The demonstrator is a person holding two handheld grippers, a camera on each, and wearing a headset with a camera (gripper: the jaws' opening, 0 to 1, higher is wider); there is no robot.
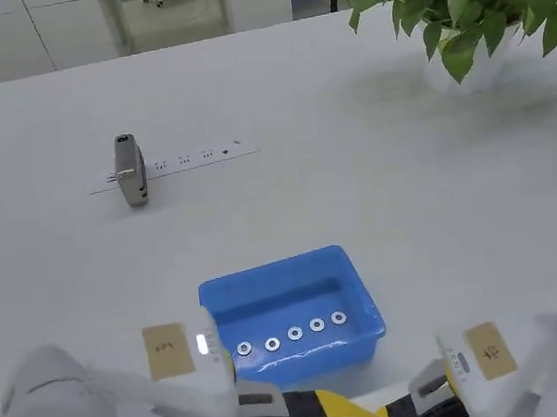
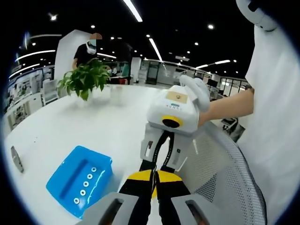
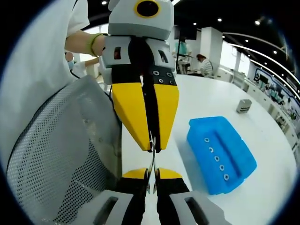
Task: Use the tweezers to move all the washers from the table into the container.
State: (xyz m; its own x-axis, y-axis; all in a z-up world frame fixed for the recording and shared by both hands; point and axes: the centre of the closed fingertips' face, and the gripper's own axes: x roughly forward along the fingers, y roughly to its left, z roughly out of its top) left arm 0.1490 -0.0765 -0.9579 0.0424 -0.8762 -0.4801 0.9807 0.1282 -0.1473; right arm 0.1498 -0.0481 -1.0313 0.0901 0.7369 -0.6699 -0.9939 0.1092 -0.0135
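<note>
The white bench is the biggest thing here. The blue container sits on it, just in front of your hands.

Your left gripper and your right gripper point at each other, tip to tip, down by the near edge of the bench. Both pairs of jaws are squeezed together. A thin metal bit runs between the two tips. I think it is the tweezers, and each pair seems to pinch one end.

Five washers lie in a row inside the container, so the job looks almost done.

To do this part well, hold tight with one pair of jaws before you loosen the other, so the tweezers do not slip. Move slowly and do it over the bench. Then look all over the bench for any small washer you missed.
</note>
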